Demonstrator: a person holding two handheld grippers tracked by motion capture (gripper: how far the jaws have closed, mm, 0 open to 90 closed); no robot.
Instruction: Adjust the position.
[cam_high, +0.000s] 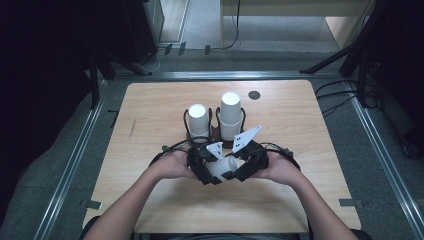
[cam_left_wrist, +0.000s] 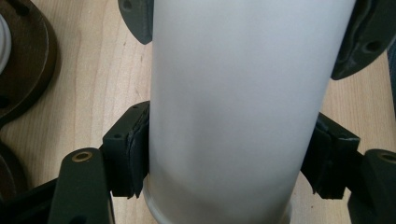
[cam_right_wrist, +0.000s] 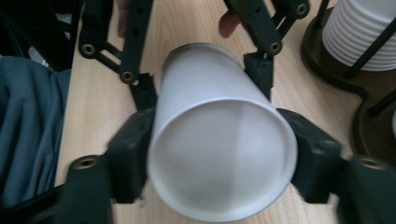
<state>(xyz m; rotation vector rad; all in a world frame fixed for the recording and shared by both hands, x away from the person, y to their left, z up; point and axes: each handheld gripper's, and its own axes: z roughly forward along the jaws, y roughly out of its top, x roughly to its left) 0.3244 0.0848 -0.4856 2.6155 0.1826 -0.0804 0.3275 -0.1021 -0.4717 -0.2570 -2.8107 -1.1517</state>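
cup (cam_high: 223, 166) axis: lying level, open mouth facing right gripper (cam_high: 248, 165)
position: sitting between both grippers, above bench (cam_high: 150, 110)
left gripper (cam_high: 204, 167): gripping cup
right gripper: clamping cup

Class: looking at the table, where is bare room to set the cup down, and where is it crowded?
Free: the table's left side, right side and near edge. Crowded: the middle, where both grippers clamp the paper cup before the two cup stacks.

I see 2 cup stacks (cam_high: 198, 119) (cam_high: 230, 116) in a dark wire holder (cam_high: 214, 131) mid table (cam_high: 150, 110), w/ a small dark disc (cam_high: 254, 94) near the far edge.
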